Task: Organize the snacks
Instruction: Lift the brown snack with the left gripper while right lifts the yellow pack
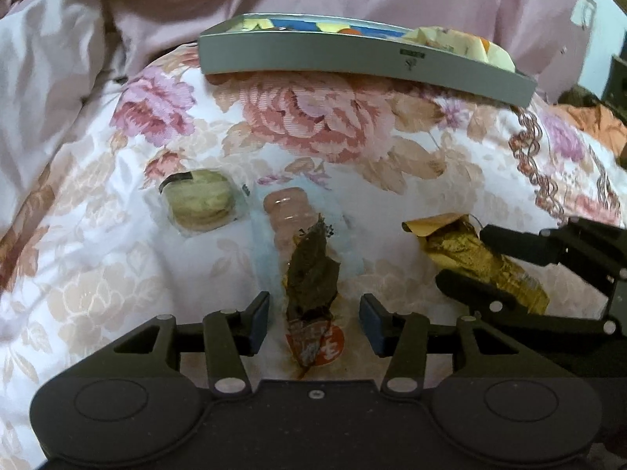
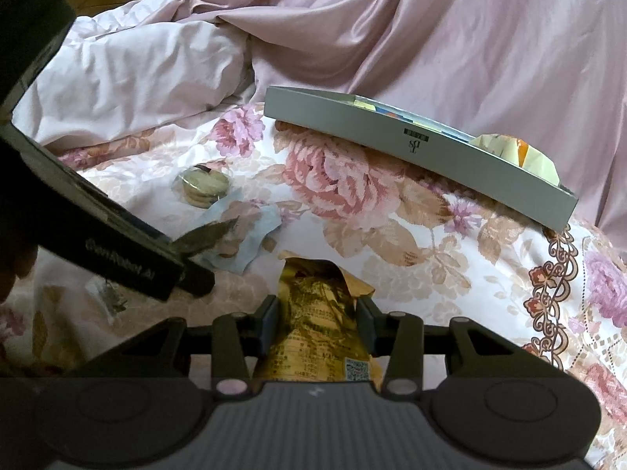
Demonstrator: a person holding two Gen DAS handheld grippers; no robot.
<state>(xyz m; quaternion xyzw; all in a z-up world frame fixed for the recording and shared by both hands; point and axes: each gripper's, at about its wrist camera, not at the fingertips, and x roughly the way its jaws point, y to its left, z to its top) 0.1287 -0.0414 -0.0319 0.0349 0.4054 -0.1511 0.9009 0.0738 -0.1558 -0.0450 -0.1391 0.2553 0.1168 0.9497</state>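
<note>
My left gripper [image 1: 314, 323] is open, its fingers on either side of a dark brown snack wrapper [image 1: 311, 274] that lies on a pale blue packet with pink rolls [image 1: 288, 211]. A clear pack of round biscuits [image 1: 200, 203] lies to the left. My right gripper [image 2: 316, 319] has its pads against a gold snack bag [image 2: 313, 313]; it also shows in the left wrist view [image 1: 486, 262]. A grey shallow box [image 1: 364, 58] with yellow and blue snack packs stands further back, also in the right wrist view [image 2: 411, 145].
Everything lies on a floral bedspread [image 1: 333, 117]. A rumpled pink quilt [image 2: 431, 31] rises behind the box. The left gripper's body [image 2: 98, 243] crosses the left of the right wrist view. An orange cloth [image 1: 595, 121] lies at far right.
</note>
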